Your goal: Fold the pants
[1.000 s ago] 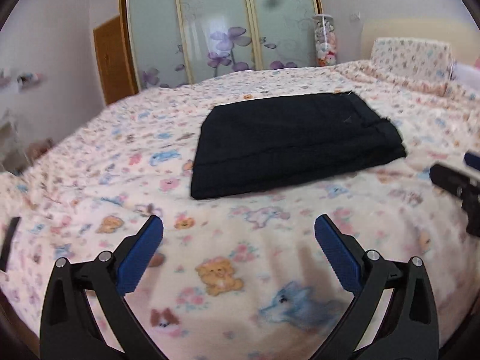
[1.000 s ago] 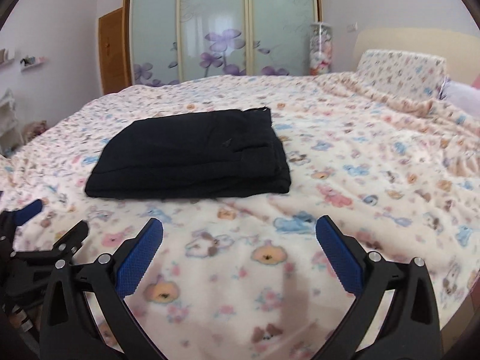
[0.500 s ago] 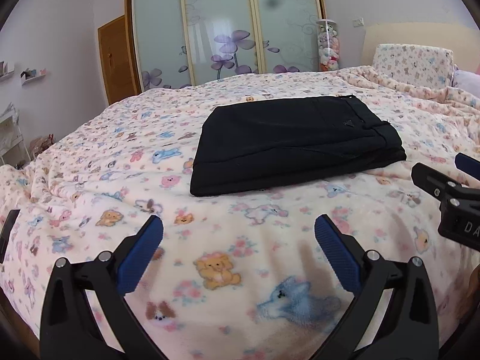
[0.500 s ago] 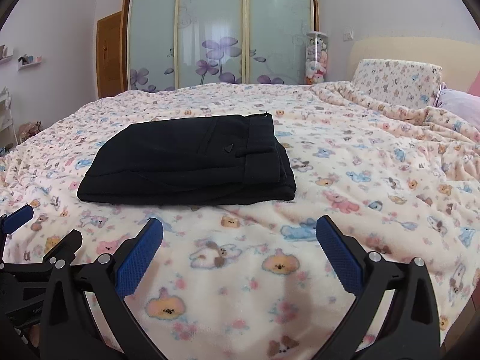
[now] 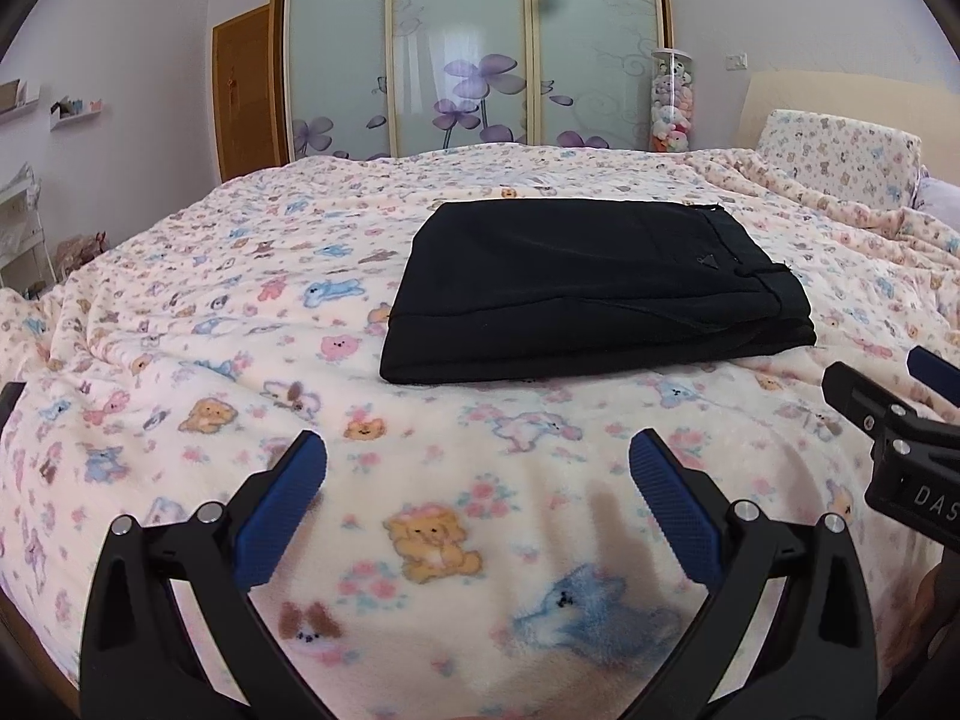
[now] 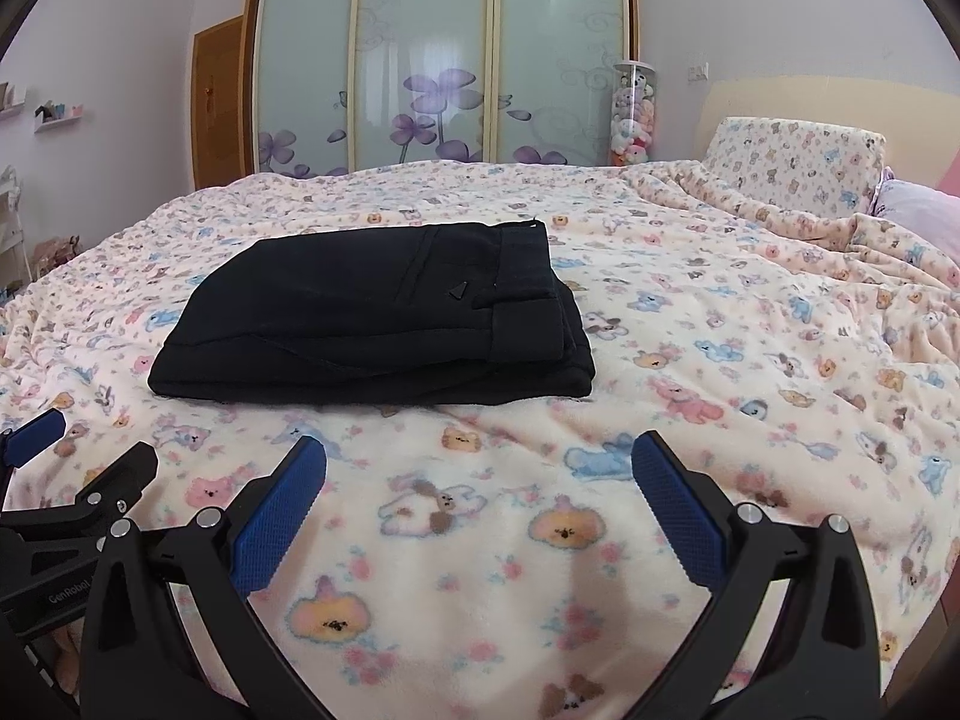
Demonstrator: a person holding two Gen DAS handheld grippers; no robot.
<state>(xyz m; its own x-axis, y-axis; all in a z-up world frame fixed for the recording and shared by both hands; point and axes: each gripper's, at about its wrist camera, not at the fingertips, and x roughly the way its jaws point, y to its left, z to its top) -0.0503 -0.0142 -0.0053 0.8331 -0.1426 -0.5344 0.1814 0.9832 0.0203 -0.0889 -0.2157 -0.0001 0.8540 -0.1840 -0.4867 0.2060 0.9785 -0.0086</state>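
The black pants lie folded into a flat rectangle on the bed, waistband to the right; they also show in the right wrist view. My left gripper is open and empty, held over the blanket short of the pants' near edge. My right gripper is open and empty, also short of the pants. The right gripper's fingers show at the right edge of the left wrist view; the left gripper's show at the left edge of the right wrist view.
The bed is covered by a cream blanket with cartoon animals. A patterned pillow and headboard are at the far right. A sliding wardrobe with purple flowers and a wooden door stand behind the bed.
Both grippers have drawn back and levelled out; the pants sit a little farther off and lower in view. The pants have not moved. Both grippers stay open.
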